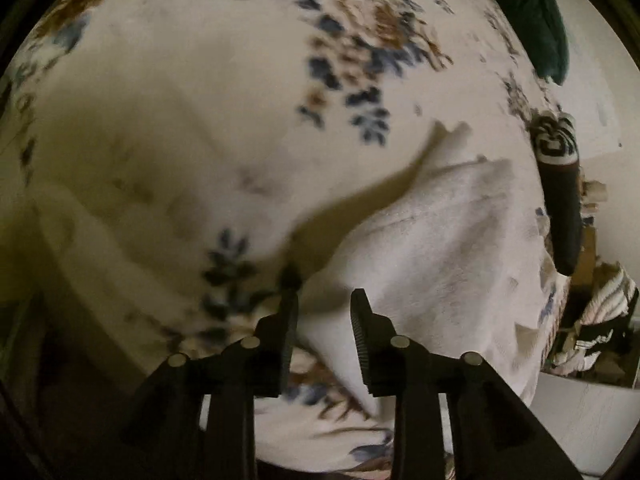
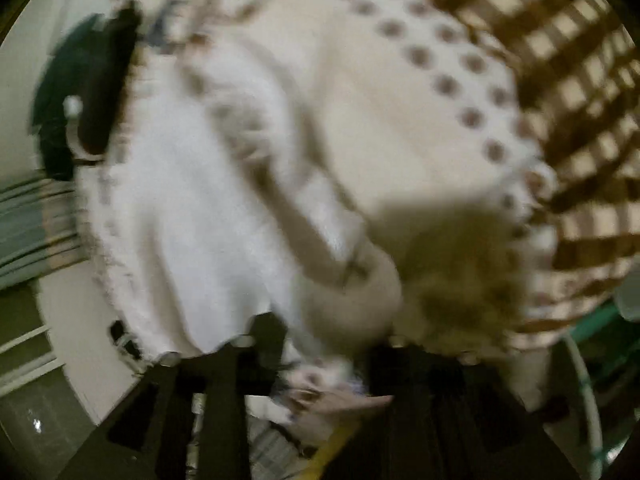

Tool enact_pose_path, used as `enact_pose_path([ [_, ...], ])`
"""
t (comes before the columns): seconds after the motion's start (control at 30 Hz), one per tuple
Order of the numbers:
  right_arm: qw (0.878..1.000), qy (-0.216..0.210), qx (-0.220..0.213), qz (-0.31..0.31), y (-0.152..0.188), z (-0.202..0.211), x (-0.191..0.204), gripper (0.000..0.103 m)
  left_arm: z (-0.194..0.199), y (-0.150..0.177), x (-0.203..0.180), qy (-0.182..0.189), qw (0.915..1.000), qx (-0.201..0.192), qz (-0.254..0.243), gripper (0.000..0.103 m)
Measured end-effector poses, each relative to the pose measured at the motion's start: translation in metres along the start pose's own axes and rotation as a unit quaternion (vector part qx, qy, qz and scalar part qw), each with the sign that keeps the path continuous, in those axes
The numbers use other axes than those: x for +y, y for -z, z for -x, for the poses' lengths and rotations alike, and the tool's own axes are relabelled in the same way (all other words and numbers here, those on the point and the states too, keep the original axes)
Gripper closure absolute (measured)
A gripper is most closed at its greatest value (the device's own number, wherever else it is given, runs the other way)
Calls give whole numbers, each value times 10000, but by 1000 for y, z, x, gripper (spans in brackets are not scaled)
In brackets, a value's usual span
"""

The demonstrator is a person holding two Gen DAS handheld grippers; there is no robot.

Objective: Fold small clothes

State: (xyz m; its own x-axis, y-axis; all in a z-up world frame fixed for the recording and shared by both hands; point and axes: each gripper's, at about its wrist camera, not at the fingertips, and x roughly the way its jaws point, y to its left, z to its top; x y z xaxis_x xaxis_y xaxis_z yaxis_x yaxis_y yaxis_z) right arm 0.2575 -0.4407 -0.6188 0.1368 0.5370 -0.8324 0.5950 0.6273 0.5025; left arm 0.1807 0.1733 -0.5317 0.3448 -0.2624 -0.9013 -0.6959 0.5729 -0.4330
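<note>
In the left wrist view a small white garment [image 1: 432, 240] lies on a cream floral blanket [image 1: 200, 120]. My left gripper [image 1: 324, 304] is open, and a corner of the garment lies between its fingers. The right wrist view is blurred: a white cloth [image 2: 192, 216] and a cream polka-dot cloth [image 2: 400, 92] fill it. My right gripper [image 2: 324, 344] sits low against the cloth. White cloth hides its fingertips, so I cannot tell whether it is shut.
A dark green item [image 1: 536, 12] and a black-and-white patterned object [image 1: 556, 168] lie at the blanket's right edge. A pile of clothes [image 1: 600, 320] sits lower right. A brown checked fabric [image 2: 568, 80] is at right in the right wrist view, a striped cloth [image 2: 36, 224] at left.
</note>
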Motion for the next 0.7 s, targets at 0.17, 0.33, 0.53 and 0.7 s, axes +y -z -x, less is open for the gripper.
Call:
enact_pose_path([
  [0.17, 9935, 609, -746, 600, 2, 61, 21, 56, 35, -12, -40, -43, 9951, -302, -935, 45],
  [0.33, 9768, 769, -1012, 1726, -22, 80, 111, 43, 23, -26, -128, 6, 9765, -339, -2130, 45],
  [0.53, 9428, 1143, -951, 2982, -55, 21, 219, 43, -32, -35, -216, -179, 9410, -140, -3376, 45],
  [0.7, 9186, 1661, -694, 3519, -83, -40, 255, 43, -89, -28, -250, -914, 9026, 112, -4205, 45],
])
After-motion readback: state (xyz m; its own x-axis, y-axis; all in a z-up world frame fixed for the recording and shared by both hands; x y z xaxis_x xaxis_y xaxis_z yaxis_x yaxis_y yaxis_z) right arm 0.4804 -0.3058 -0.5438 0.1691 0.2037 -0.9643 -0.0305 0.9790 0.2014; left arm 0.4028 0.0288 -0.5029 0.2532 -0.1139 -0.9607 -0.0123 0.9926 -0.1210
